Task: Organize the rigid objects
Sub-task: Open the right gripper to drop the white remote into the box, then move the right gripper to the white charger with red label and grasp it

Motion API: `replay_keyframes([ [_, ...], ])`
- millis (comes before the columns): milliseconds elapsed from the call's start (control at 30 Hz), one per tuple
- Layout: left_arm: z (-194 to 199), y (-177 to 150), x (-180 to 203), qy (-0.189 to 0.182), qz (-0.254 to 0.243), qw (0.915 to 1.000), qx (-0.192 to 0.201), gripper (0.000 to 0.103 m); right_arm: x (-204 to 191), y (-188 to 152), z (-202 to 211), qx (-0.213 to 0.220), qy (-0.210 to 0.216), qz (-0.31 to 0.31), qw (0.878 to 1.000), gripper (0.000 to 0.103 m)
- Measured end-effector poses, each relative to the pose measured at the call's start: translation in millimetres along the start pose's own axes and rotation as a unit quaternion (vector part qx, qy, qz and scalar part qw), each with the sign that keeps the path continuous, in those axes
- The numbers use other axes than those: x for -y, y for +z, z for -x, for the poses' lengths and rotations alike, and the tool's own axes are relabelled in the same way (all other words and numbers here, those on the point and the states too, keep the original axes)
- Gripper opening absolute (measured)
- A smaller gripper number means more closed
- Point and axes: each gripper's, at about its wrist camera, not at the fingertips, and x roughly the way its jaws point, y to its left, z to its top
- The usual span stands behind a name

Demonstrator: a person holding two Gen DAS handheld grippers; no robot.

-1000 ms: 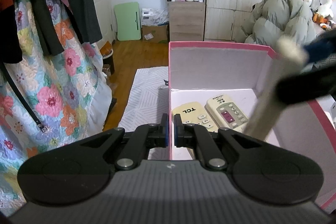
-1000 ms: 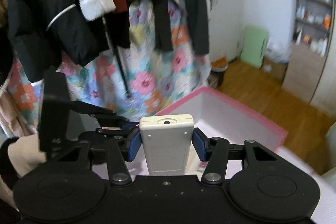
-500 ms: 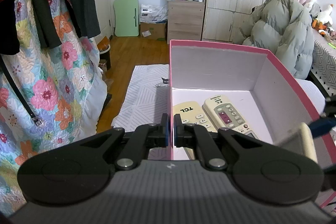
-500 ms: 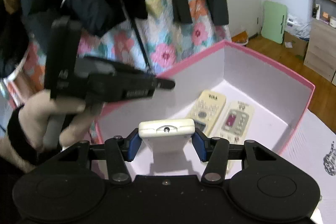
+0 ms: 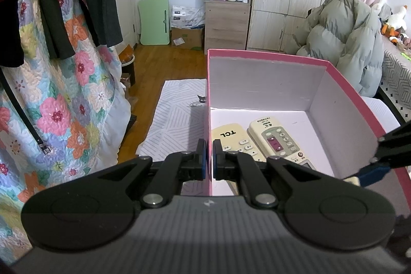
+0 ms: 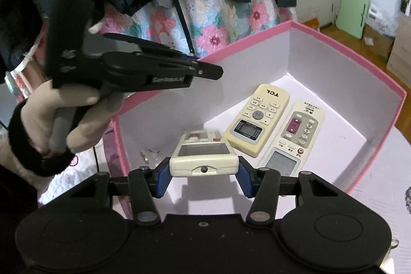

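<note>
Your right gripper (image 6: 204, 177) has dropped into the pink box (image 6: 346, 53) since a second ago, clamped on a white remote (image 6: 203, 158) at lower centre, beside two remotes (image 6: 257, 117) on the floor. It probably hovers just above. Your left gripper (image 5: 209, 158) pinches the box's left wall, steadying it.

Pink box (image 6: 380, 78) w/ white interior, open top, cream TCL remote (image 6: 257, 120) & white remote (image 6: 295, 135) flat side-by-side inside, third remote (image 6: 203, 158) above near end.
</note>
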Motion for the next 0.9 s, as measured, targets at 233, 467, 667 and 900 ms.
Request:
replay_keyframes([
  [233, -0.1, -0.6, 2.8, 0.008, -0.011, 0.9999, -0.002, 0.004, -11.8, -3.4, 3.2, -0.019, -0.159, -0.014, 0.987, 0.062],
  [467, 0.5, -0.1, 10.7, 0.023, -0.037, 0.999, -0.006, 0.003, -11.1, -27.7, 89.8, 0.099, -0.167, -0.091, 0.977, 0.066],
  [667, 1.6, 0.0, 13.4, 0.024, -0.044, 0.9987, -0.006, 0.004, 0.3, -78.7, 130.6, 0.094, -0.25, -0.13, 0.955, 0.072],
  [900, 0.9, 0.4, 14.9, 0.029, -0.048, 0.9984, -0.006, 0.004, 16.8, -150.0, 124.3, 0.043, -0.287, -0.196, 0.937, 0.076],
])
